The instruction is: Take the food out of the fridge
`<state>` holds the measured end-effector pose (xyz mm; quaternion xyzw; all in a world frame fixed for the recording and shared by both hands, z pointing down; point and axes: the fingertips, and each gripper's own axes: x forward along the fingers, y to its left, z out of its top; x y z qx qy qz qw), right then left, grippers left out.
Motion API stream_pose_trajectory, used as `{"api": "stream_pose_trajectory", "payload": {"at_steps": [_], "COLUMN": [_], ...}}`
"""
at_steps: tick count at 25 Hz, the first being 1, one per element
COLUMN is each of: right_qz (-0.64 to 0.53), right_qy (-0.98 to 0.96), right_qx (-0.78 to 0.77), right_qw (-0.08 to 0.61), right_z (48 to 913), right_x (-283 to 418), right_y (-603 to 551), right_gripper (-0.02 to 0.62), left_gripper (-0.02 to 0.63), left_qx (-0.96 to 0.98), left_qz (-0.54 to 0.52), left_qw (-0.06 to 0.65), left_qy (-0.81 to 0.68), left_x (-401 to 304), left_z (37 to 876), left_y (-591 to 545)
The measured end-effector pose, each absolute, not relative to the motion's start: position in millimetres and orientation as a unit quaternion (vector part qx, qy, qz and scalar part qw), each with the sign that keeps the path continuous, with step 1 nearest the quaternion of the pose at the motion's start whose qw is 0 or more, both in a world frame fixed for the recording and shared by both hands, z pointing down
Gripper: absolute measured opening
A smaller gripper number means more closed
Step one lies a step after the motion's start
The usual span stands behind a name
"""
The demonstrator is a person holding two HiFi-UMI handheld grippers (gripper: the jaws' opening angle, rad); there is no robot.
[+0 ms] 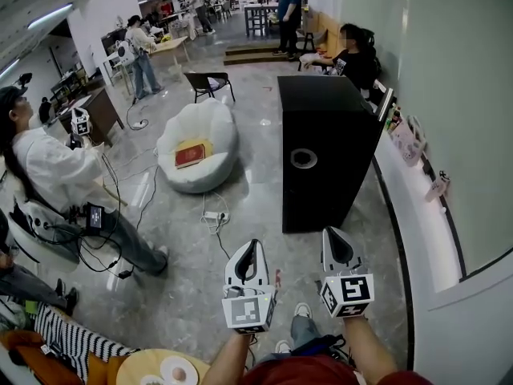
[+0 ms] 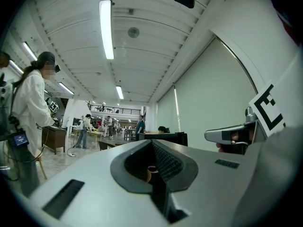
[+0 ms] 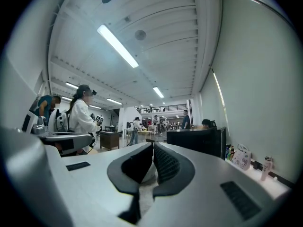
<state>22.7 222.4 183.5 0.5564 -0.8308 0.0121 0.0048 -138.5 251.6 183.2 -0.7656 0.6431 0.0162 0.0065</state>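
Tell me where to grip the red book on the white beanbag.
Probably pinch the red book by its near edge, coming from the open front of the white beanbag: it lies flat in the seat hollow, and the cushion rises behind and beside it.

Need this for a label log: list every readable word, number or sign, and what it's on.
No text reads clearly.
Left black-and-white marker cube, right marker cube: coded patterns, not words.
Red book on white beanbag chair: cover too blurred.
Pink bag: print too small.

Two grippers (image 1: 251, 251) (image 1: 337, 239), one fridge (image 1: 325, 183), one beanbag (image 1: 208, 127)
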Motion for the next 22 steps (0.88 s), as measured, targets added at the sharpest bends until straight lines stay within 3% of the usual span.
{"api": "stream_pose_trajectory", "payload": {"at_steps": [22], "right_qz": [0.012], "right_qy": [-0.835], "right_qx": [0.549], "right_qw": [0.009], "right_z": [199.1], "right_x": [56.1], "right_y": [98.5], "right_gripper": [0.023], "left_gripper": [0.012], "left_qx": [-0.762], "left_qz": [0.027], "left_qw": [0.021], "left_qy": [0.647], "left_x": [-94.1], "left_z": [194.4], "left_y": [121.9]}}
